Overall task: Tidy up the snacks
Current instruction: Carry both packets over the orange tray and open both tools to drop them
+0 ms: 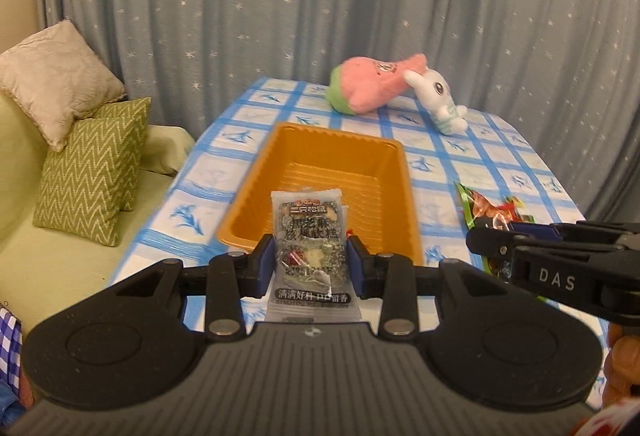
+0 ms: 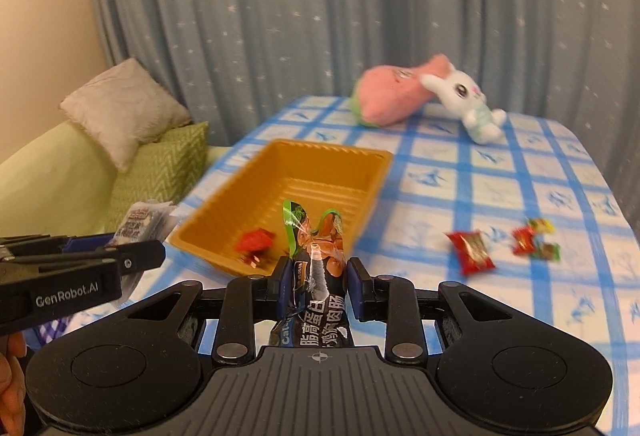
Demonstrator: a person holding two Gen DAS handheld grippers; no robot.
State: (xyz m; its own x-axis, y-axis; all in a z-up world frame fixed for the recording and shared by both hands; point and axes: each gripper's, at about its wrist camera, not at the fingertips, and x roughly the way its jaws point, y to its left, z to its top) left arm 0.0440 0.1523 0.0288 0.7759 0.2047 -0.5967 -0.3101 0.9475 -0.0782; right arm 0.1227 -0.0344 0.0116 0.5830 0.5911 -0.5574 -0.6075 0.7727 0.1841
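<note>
My left gripper [image 1: 311,262] is shut on a grey sesame cake packet [image 1: 310,236] and holds it upright just in front of the orange tray [image 1: 384,163]. My right gripper [image 2: 318,282] is shut on a dark sausage packet [image 2: 316,268] with a green-edged top, near the tray's [image 2: 340,163] near corner. A red candy [image 2: 256,242] lies in the tray's near end. Each gripper shows from the side in the other's view: the right one [image 1: 480,236] and the left one [image 2: 158,252], both over the table's front.
A red snack packet [image 2: 472,250] and several small candies [image 2: 538,240] lie on the blue checked tablecloth [image 2: 500,187] at the right. A pink plush [image 1: 372,83] and a white rabbit plush [image 1: 440,99] lie at the far edge. A green sofa with cushions [image 1: 92,171] stands left.
</note>
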